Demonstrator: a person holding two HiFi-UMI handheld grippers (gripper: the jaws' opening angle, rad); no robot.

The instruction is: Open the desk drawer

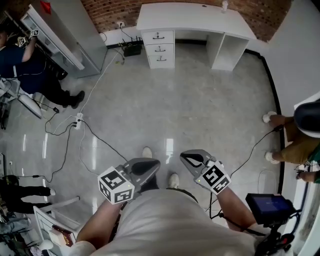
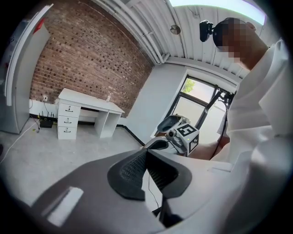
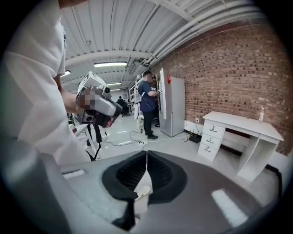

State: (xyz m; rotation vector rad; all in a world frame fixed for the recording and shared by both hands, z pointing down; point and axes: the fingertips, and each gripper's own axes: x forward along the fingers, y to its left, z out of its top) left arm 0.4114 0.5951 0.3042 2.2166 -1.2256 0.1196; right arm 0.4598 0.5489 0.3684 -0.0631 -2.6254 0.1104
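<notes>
Nothing started: your left gripper [image 1: 142, 167] and right gripper [image 1: 195, 161] sit pressed together, empty; counter [image 1: 192, 20] drawers [image 1: 158, 48] closed, well away.

Head camera looks steeply down; all three views share the far desk [image 1: 192, 20]

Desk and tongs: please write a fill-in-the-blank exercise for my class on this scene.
The white desk stands against a ____ wall. The number of drawers in it, all closed, is ____. The left tongs and the right tongs are both ____, with nothing between them.
Missing words: brick; three; shut.
</notes>
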